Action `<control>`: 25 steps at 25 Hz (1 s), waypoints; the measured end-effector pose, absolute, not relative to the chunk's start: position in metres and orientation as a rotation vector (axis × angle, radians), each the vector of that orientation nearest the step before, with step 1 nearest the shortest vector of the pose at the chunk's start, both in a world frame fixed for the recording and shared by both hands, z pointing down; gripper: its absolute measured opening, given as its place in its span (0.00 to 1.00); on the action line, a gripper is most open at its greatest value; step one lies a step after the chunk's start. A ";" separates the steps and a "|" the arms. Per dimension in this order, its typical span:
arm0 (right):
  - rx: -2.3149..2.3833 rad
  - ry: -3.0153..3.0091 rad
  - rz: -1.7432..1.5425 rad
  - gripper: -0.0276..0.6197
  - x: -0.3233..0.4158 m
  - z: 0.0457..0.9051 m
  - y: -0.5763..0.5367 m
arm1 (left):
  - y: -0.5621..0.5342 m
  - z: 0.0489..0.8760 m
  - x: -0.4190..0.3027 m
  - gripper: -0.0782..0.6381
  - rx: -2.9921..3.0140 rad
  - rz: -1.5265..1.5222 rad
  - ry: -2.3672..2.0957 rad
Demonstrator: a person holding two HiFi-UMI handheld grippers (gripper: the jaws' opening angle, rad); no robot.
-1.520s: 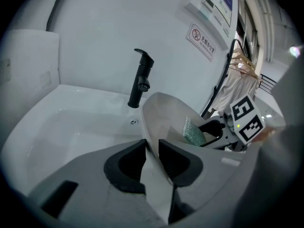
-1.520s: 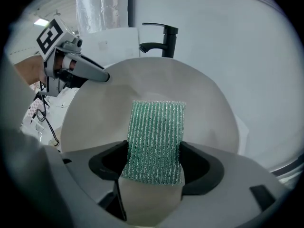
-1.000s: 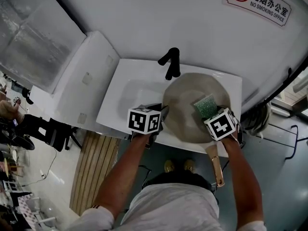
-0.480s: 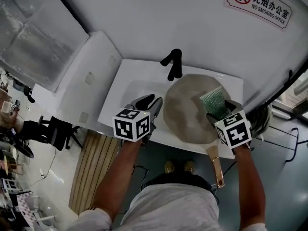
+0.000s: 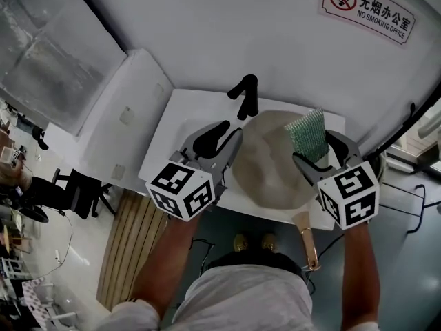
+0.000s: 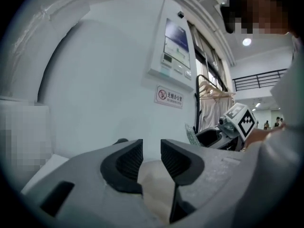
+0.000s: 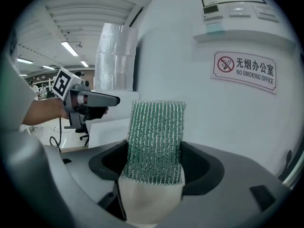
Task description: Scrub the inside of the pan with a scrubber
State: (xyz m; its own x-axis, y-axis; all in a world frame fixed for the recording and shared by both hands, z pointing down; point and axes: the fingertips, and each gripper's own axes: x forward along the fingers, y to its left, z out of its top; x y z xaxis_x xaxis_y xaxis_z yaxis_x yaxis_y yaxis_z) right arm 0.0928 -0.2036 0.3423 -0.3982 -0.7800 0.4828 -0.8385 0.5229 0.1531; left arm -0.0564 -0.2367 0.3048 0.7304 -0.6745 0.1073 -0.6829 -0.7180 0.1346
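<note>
1. The right gripper (image 7: 154, 161) is clamped on the green scrubber (image 5: 308, 133). Its jaws squeeze the lower end from both sides, & the rest sticks out past the tips.
2. In the right gripper view the scrubber stands up w/ the white wall (image 7: 228, 122) behind it. It has a shiny, ribbed look.
3. The left gripper (image 6: 151, 148) holds nothing. Its jaws have just been opening & now stand a bit apart, w/ nothing btwn the ribbed pads.
4. The pan (image 5: 265, 174) is round & pale inside. It sits in the right part of the white sink (image 5: 169, 126), just in front of the black tap (image 5: 247, 94).
5. The pan's handle (image 5: 308, 238) is wood-colored. It pokes out over the sink's front edge, toward the person.
6. In the head view the left gripper is up over the sink, by the pan's left side. The right gripper is up by the pan's right side.
7. The scrubber shows over the pan's far right rim in the head view. Can't tell from there if it touches the pan.
8. A red no-smoking sign (image 5: 368, 9) hangs on the wall above the sink.
</note>
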 end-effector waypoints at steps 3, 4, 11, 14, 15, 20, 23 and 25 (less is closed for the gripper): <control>1.329 -2.357 0.104 0.58 0.085 0.322 -0.202 | -0.230 0.284 -0.047 0.27 2.839 -0.008 -1.063; 1.332 -2.385 0.090 0.58 0.083 0.316 -0.202 | -0.228 0.279 -0.045 0.27 2.856 -0.027 -1.055; 1.335 -2.588 -0.023 0.58 0.069 0.275 -0.194 | -0.213 0.249 -0.034 0.23 2.957 -0.156 -1.022; 1.330 -2.672 -0.082 0.58 0.063 0.259 -0.189 | -0.206 0.237 -0.031 0.21 2.999 -0.212 -1.004; 1.326 -2.699 -0.101 0.58 0.061 0.254 -0.187 | -0.203 0.235 -0.030 0.20 3.008 -0.224 -0.998; 1.300 -2.790 -0.183 0.58 0.051 0.237 -0.178 | -0.196 0.228 -0.029 0.17 3.033 -0.258 -0.993; 1.294 -2.822 -0.211 0.58 0.047 0.232 -0.174 | -0.191 0.224 -0.028 0.15 3.049 -0.274 -0.998; 1.286 -2.840 -0.225 0.58 0.044 0.230 -0.170 | -0.188 0.222 -0.028 0.15 3.054 -0.282 -0.999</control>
